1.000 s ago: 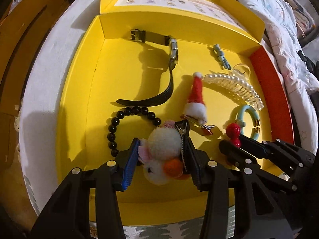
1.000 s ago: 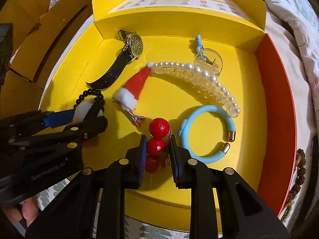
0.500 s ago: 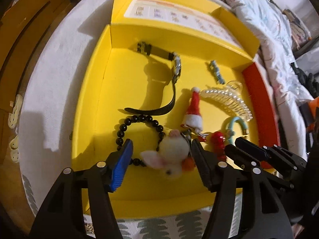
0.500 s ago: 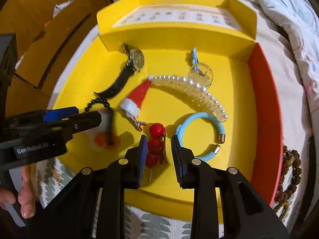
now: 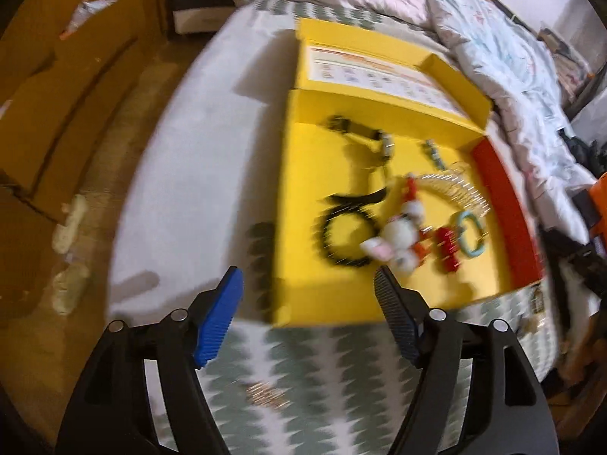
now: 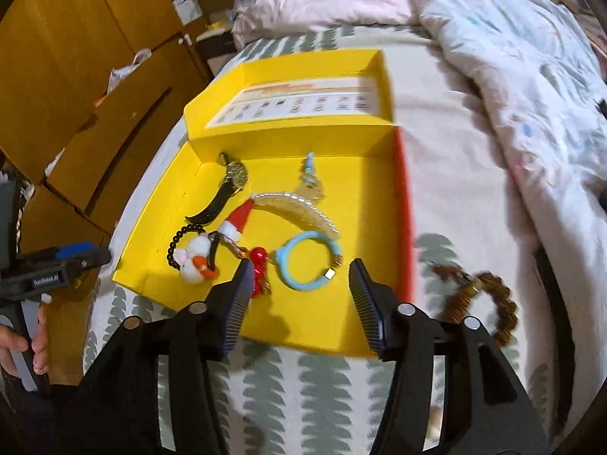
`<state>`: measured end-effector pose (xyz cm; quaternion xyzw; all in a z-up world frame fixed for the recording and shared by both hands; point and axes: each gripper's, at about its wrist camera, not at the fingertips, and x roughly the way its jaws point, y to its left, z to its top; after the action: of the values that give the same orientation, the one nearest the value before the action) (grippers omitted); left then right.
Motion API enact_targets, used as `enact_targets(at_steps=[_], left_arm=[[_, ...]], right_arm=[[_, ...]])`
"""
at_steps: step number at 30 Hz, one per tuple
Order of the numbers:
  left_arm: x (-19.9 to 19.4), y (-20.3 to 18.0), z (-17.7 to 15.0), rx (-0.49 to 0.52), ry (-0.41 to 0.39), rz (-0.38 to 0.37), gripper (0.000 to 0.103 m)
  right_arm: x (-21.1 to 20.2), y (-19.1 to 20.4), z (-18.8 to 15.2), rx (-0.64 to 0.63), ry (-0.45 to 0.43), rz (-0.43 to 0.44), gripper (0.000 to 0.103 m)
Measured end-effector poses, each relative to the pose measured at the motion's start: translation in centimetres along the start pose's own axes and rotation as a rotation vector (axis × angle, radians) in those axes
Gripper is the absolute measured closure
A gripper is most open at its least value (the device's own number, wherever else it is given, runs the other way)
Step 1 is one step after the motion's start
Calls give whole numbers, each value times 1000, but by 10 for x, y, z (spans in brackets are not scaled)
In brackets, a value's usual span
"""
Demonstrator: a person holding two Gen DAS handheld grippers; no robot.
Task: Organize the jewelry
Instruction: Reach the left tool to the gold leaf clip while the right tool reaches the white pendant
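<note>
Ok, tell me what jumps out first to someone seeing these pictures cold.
The bright yellow box with one red side, lying open on the leaf-print bedspread, draws the eye first. Inside it lies a cluster of trinkets: a white pom-pom hair clip, a red Santa-hat clip, a blue bangle and a black-strap watch. Outside the box, beside its red side, lies a brown bead bracelet.

Left gripper [image 5: 308, 316] and right gripper [image 6: 299, 299], jaws just opening, both empty, angled downward.
</note>
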<state>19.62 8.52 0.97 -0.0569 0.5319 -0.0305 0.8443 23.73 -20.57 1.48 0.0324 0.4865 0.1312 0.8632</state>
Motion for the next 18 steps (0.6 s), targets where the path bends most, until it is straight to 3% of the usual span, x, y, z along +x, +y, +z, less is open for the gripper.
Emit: enact_targets(at_steps=[4,6,11,16,18], left_arm=[[-10,17,-39,-4,-2,98,32],[-9,17,-52,0,9,111,32],[16,19,-78,-13,116,142,32],[27,22,-94,-41,178,72,32],[26,20,-96,-27,175,77,32]], right_arm=[[-20,-22,-22,51,7,-19,45],[-28,-29,-35,69,20,-45,45],[-42,-37,-56,78,36,-74,43],[-43,-40,-76,56,81,-119,41],[-44,-42,-83,54,89,-124,41]])
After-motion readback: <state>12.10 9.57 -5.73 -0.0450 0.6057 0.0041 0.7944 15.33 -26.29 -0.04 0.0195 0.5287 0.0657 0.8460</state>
